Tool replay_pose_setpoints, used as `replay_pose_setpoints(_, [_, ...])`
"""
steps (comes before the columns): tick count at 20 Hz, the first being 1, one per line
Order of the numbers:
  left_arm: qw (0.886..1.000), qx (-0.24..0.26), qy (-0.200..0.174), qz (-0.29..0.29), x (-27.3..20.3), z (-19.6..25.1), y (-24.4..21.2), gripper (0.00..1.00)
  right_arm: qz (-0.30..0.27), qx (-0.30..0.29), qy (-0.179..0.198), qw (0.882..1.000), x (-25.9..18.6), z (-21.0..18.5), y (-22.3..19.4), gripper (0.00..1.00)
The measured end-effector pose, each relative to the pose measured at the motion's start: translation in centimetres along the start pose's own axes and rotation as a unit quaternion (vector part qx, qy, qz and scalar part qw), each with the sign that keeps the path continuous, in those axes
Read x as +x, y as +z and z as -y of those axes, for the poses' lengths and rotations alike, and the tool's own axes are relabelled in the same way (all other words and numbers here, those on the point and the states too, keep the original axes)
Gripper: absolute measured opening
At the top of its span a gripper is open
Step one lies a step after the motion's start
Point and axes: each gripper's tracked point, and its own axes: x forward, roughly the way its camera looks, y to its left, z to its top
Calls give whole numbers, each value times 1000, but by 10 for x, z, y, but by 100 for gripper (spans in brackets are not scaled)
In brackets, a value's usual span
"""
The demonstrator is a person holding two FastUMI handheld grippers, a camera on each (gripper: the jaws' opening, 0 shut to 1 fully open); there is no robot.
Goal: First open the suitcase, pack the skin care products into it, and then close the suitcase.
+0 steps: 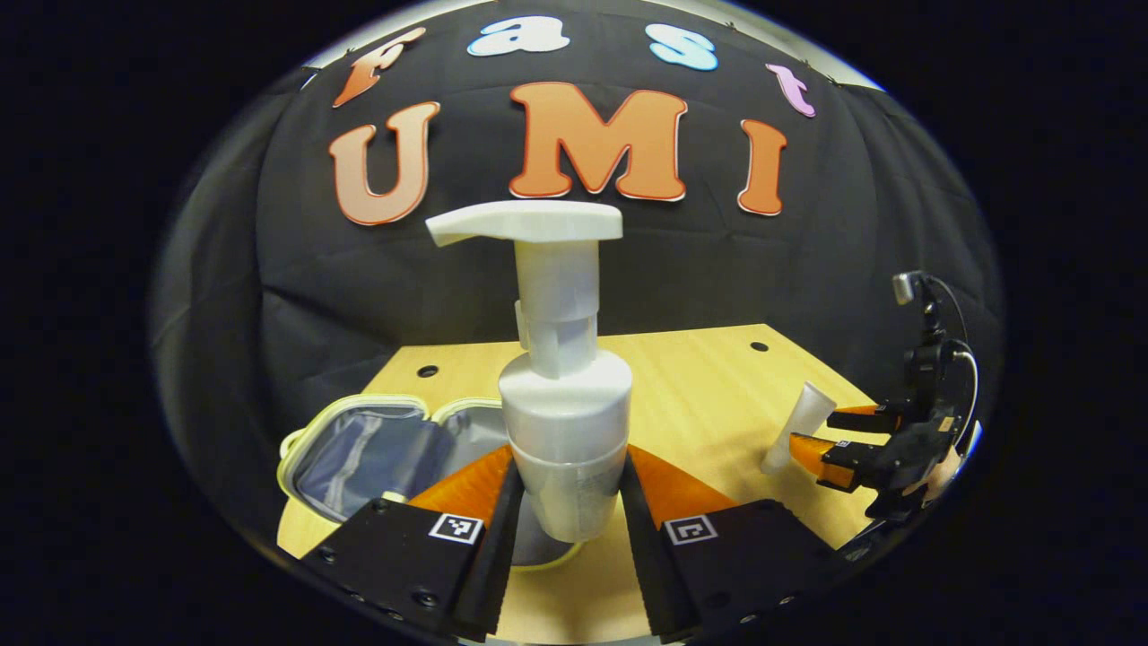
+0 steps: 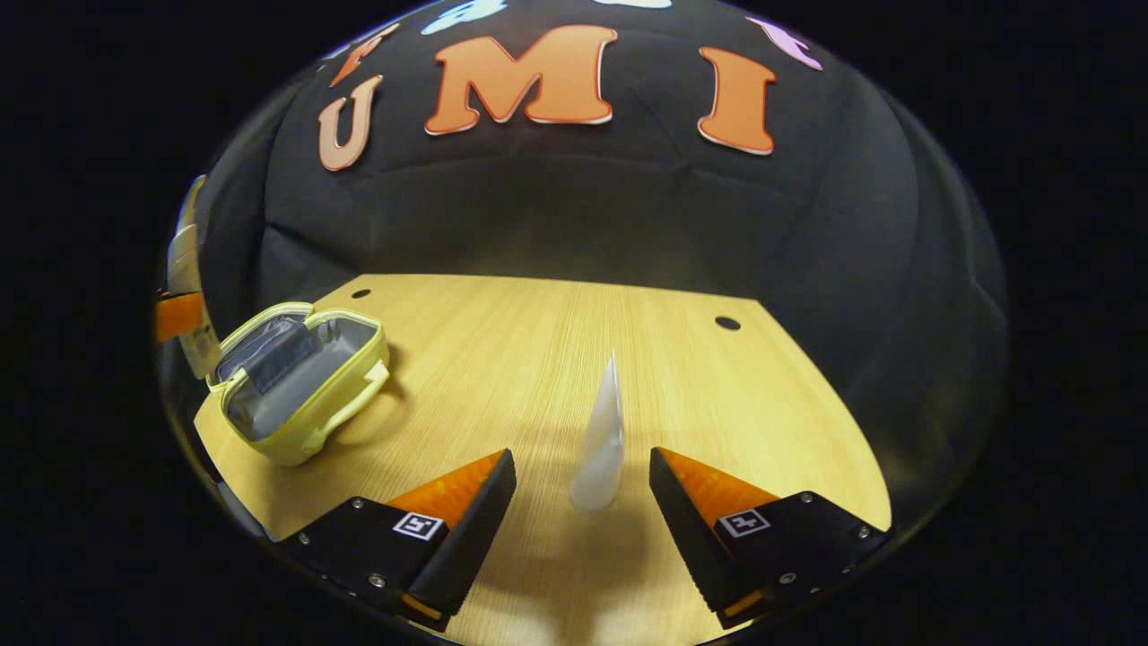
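Two risks: the left gripper [image 1: 567,538] clamps the tall white plastic pump bottle [image 1: 563,395] low, so it may tip; the open right gripper [image 2: 583,516] straddling the white squeeze tube [image 2: 603,440] may topple it before the pale yellow open suitcase [image 2: 300,381].

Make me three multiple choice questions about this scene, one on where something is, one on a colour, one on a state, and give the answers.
1. Where is the white plastic pump bottle?
A. Between the left gripper's fingers
B. Inside the suitcase
C. Lying on the table

2. What colour is the small suitcase's shell?
A. Red
B. Pale yellow
C. Blue

3. What state is the suitcase in?
A. Zipped shut
B. Open, grey lining showing
C. Upside down

Answers: 1 A, both fingers press its sides. 2 B, its rim and shell are pale yellow. 3 B, the lid stands back. The right gripper is open around the white tube.
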Motion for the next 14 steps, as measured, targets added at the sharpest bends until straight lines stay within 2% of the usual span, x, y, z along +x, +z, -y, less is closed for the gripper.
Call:
replay_pose_setpoints(2, [1000,-8,14,-5,-9,-20,-4,59,-17,8,-8,1000,12,5,-11,94])
replay_pose_setpoints(9, [999,-6,47,7,-25,-63,-7,59,-38,21,-15,999,42,9,-30,72])
replay_pose_setpoints(10, [999,-8,46,4,-23,-65,-9,59,-40,22,-22,999,44,12,-31,66])
replay_pose_setpoints(11, [999,-13,43,-1,-21,-67,-12,59,-40,29,-24,998,42,12,-30,54])
replay_pose_setpoints(12, [999,-18,39,-2,-19,-71,-15,59,-44,34,-25,998,45,12,-32,47])
replay_pose_setpoints(14, [999,-10,31,-6,-12,-75,-14,59,-46,45,-30,997,38,10,-30,40])
